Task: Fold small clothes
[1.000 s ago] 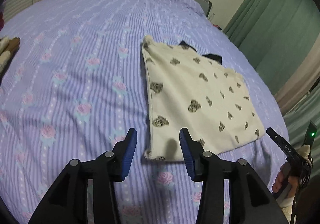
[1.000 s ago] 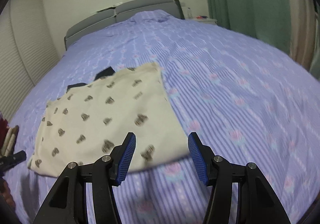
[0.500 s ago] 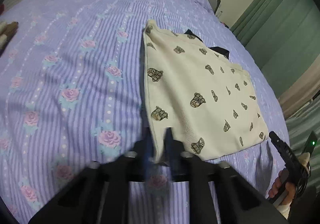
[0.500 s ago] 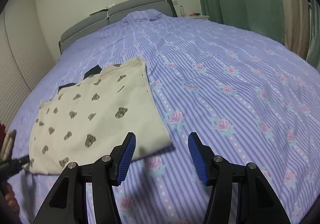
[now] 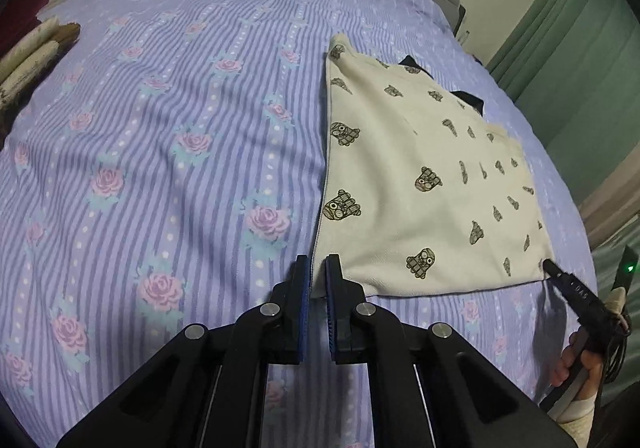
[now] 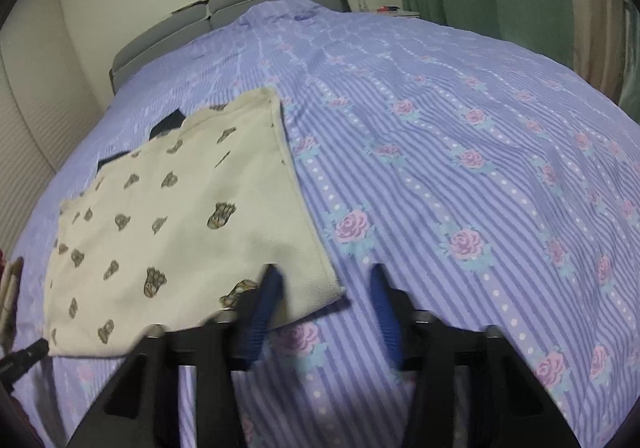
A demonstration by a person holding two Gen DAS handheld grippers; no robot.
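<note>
1. The cream shirt [image 5: 424, 184] lies flat on the bed [image 5: 160, 152]; its black trim at the far edge is mostly hidden
2. Left gripper [image 5: 316, 276], open a second ago, now pinches the shirt's near corner
3. Right gripper [image 6: 324, 288] is closing, blurred, around the opposite near corner; contact unclear

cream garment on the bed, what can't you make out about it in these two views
- Its type: the cream garment lies folded, sleeves and neckline hidden.
- The dark piece under its far edge: mostly covered.
- Right wrist view: the right gripper is closing, motion-blurred; contact with the near corner is unclear.
- Printed figures: too small.
</note>
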